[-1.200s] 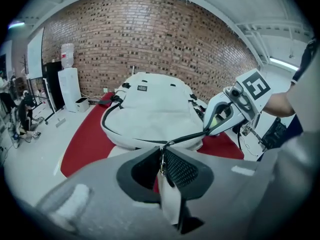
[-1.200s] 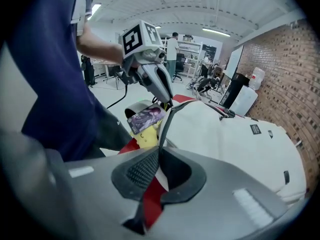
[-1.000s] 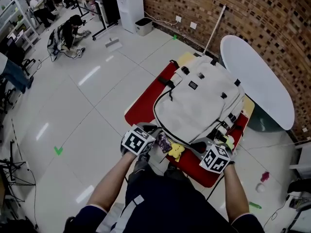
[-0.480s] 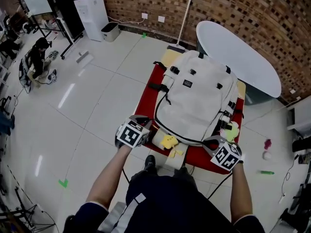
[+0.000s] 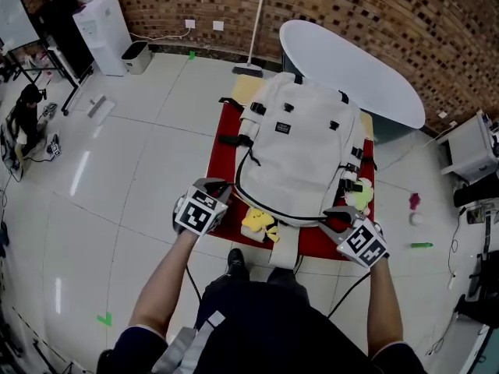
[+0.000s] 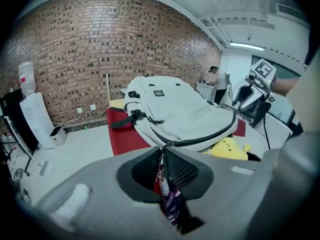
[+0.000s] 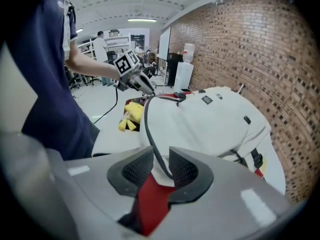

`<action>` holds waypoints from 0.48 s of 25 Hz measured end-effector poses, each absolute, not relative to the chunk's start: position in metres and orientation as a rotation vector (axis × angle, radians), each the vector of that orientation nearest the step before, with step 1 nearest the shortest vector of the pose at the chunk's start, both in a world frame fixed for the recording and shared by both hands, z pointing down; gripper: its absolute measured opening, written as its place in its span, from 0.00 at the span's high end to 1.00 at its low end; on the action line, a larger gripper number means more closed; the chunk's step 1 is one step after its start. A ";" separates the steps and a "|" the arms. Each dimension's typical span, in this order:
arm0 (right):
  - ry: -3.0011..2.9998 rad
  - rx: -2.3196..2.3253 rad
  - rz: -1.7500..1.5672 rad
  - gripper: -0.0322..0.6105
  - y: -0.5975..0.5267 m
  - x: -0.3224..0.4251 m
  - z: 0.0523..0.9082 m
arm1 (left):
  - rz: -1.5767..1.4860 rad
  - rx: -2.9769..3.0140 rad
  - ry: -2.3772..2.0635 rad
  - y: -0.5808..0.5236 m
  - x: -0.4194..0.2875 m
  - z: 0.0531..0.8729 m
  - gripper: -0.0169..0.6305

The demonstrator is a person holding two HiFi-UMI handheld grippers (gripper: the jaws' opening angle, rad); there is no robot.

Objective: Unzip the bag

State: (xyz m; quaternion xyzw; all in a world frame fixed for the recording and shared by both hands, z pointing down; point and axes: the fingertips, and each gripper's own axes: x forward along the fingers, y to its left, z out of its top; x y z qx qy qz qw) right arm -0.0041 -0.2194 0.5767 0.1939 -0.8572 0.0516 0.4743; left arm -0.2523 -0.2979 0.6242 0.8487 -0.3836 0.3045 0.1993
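Observation:
A white backpack [image 5: 300, 154] lies flat on a red-covered table [image 5: 226, 166], its black zipper line curving along the near edge [image 6: 200, 140]. My left gripper [image 5: 217, 188] is at the bag's near left corner, shut on the zipper pull with its purple charm [image 6: 169, 201]. At the near right corner my right gripper [image 5: 337, 216] has its jaws opening; the bag's black zipper edge [image 7: 152, 144] runs between the pads, and they do not press on it. A yellow plush toy [image 5: 257, 222] lies at the bag's near edge between the two grippers.
A white oval table [image 5: 351, 61] stands behind the bag, with a broom [image 5: 256, 22] against the brick wall. A water dispenser [image 5: 101, 22] is at far left. A yellow-green item [image 5: 360, 195] hangs at the bag's right side. Small objects [image 5: 413, 201] lie on the floor at right.
The head view has swung, so the bag now sits more in the middle. Both grippers stay at the bag's near corners, spread a little wider, with more of the yellow toy showing between them.

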 end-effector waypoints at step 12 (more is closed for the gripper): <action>-2.283 0.393 0.151 0.68 -0.263 -0.201 0.584 | 0.791 2.376 -1.038 -0.300 -0.250 0.619 0.91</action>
